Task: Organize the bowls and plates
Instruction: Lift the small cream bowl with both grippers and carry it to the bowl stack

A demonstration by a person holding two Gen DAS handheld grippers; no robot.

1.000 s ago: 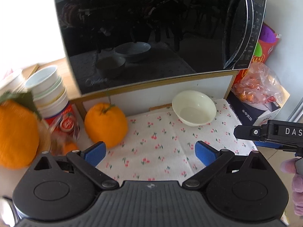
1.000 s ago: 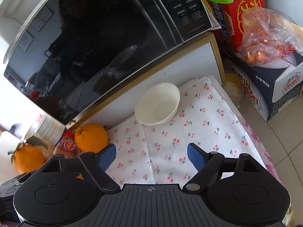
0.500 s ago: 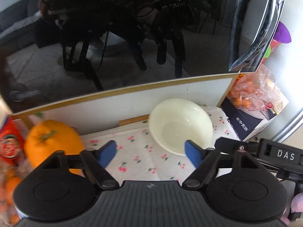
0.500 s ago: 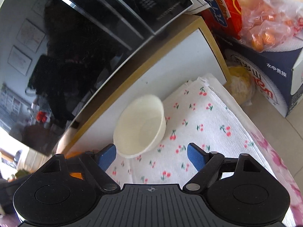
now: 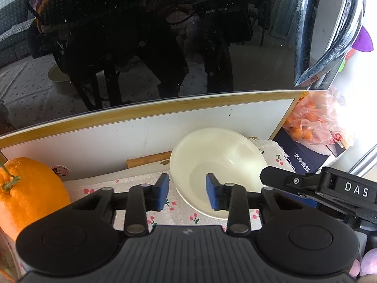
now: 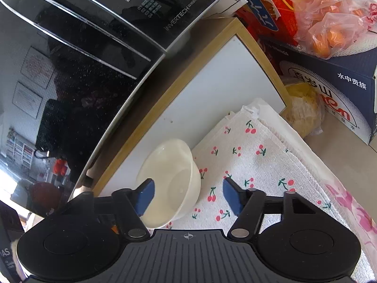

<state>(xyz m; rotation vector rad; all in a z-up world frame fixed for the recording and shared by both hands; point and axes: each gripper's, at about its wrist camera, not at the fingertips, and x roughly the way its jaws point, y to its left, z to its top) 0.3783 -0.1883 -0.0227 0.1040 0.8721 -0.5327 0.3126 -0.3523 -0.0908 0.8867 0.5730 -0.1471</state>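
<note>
A cream bowl (image 5: 219, 162) sits on a cherry-print cloth (image 5: 132, 184) under the microwave shelf. My left gripper (image 5: 187, 194) is partly closed and straddles the bowl's near left rim: its right pad (image 5: 212, 194) is inside the bowl and its left pad (image 5: 162, 194) is outside, with a gap still showing. In the right wrist view the bowl (image 6: 172, 179) sits at the left jaw. My right gripper (image 6: 188, 198) is open, its left pad (image 6: 146, 195) over the bowl's inside and its right pad on the cloth (image 6: 271, 165).
A black microwave (image 5: 153, 35) stands on a white shelf (image 5: 117, 136) just above the bowl. A large orange (image 5: 26, 193) is at the left. A navy box (image 6: 334, 94) with a bag of small oranges (image 6: 329, 23) stands at the right.
Both grippers have moved in on the bowl. The left jaws have narrowed from wide open to around the bowl's rim. The right jaws have also narrowed a little.
</note>
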